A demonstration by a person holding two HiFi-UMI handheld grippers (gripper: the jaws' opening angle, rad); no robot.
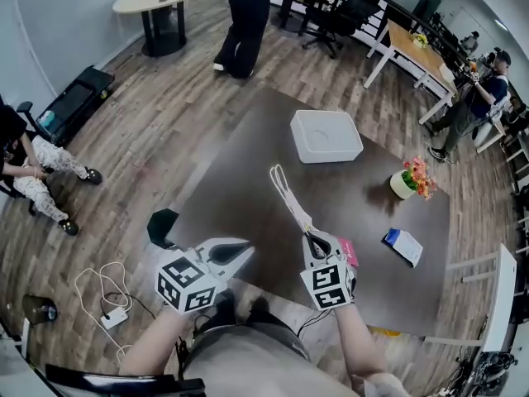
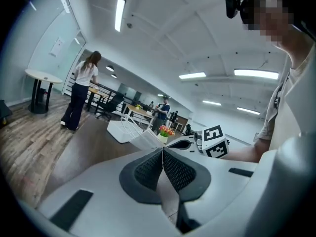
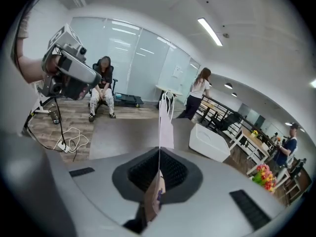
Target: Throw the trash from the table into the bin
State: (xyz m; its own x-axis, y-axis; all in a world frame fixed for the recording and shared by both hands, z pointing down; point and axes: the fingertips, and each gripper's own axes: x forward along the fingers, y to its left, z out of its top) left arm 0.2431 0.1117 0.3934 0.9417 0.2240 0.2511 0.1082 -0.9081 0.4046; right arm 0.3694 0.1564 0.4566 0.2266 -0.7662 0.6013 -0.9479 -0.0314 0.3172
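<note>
Dark brown desk (image 1: 248,168): matt, smooth. White rectangular box (image 1: 326,136): smooth plastic, slight sheen. Thin white bag (image 3: 167,127): matt paper. Grey-brown plank floor (image 1: 165,114): wood-grain, matt.

**Three cameras on one dark table (image 1: 248,180): one high, two low**
The head view looks steeply down from the near edge, with the left gripper (image 1: 245,252) and right gripper (image 1: 317,240) close beneath it. The left gripper view sits just behind its jaws and faces across the table toward the far right. The right gripper view looks along its jaws toward the far left. All three share the white box (image 1: 326,136) and the flower pot (image 1: 411,180), and each gripper view also catches the other gripper.
</note>
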